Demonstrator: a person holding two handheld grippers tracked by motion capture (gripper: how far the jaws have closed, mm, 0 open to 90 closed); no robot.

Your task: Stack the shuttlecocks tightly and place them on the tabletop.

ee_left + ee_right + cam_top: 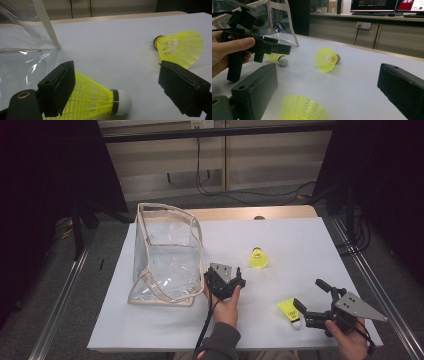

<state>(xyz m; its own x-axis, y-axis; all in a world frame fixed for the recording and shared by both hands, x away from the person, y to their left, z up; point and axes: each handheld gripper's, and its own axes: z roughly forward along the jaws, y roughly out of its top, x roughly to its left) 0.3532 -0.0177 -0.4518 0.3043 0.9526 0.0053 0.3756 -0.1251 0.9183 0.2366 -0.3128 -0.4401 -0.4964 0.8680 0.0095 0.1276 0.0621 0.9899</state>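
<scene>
You had three yellow shuttlecocks out: one with a white cork by your left tool, one with a dark cork mid-desk, and one by your right tool. One clear plastic bag, too. Two tools, left and right, on one desk.

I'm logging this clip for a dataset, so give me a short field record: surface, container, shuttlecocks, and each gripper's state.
surface: white table top
container: clear bag, standing open at the left
shuttlecocks: three yellow; white-capped shuttlecock between the left jaws, dark-capped shuttlecock lying mid-table, near shuttlecock by the right gripper
left gripper: open, one jaw beside the skirt, no squeeze visible
right gripper: open, the near shuttlecock's skirt between its jaws
</scene>
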